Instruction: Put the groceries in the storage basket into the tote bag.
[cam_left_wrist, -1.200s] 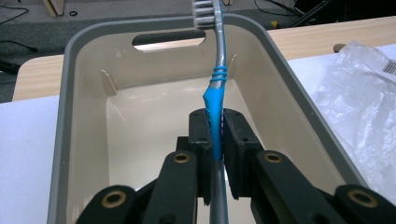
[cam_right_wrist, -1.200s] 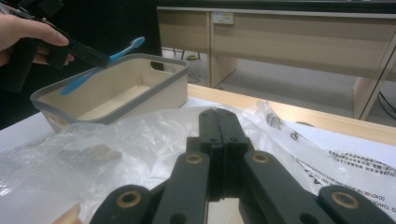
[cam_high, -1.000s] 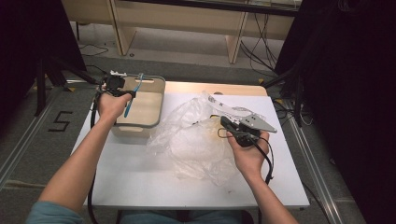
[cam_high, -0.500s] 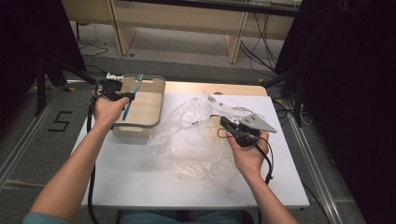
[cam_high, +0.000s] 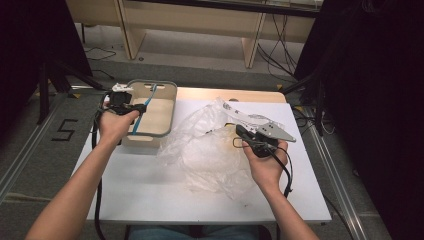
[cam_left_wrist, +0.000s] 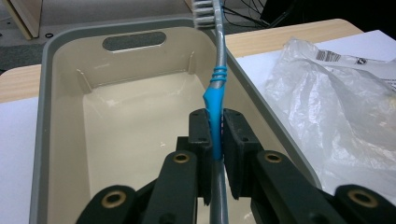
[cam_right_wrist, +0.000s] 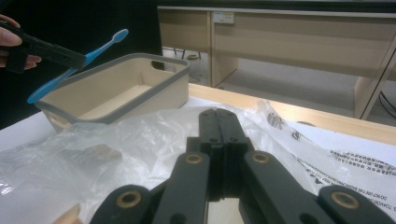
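Observation:
My left gripper (cam_high: 132, 107) is shut on a blue toothbrush (cam_high: 142, 113) at mid-handle, over the left side of a beige bin with a grey rim (cam_high: 173, 107). In the left gripper view the pads clamp the toothbrush (cam_left_wrist: 214, 100) and its white bristles point past the bin's (cam_left_wrist: 116, 126) far rim. The bin looks bare inside. My right gripper (cam_high: 240, 130) rests at the right edge of a crumpled clear plastic bag (cam_high: 210, 150), with its jaws (cam_right_wrist: 218, 121) pressed together. I cannot tell whether plastic is pinched between them. The right gripper view also shows the toothbrush (cam_right_wrist: 79, 59) above the bin (cam_right_wrist: 116, 88).
The white table top (cam_high: 150, 195) ends in a wooden strip (cam_high: 200, 93) at its far edge. The bag carries a white printed label (cam_high: 245, 116). Wooden desk legs and cables (cam_high: 272, 55) stand on the floor beyond. A black cable hangs from each gripper.
My left hand has shifted a little to the left with the toothbrush, still over the bin. The right hand and the bag have not moved.

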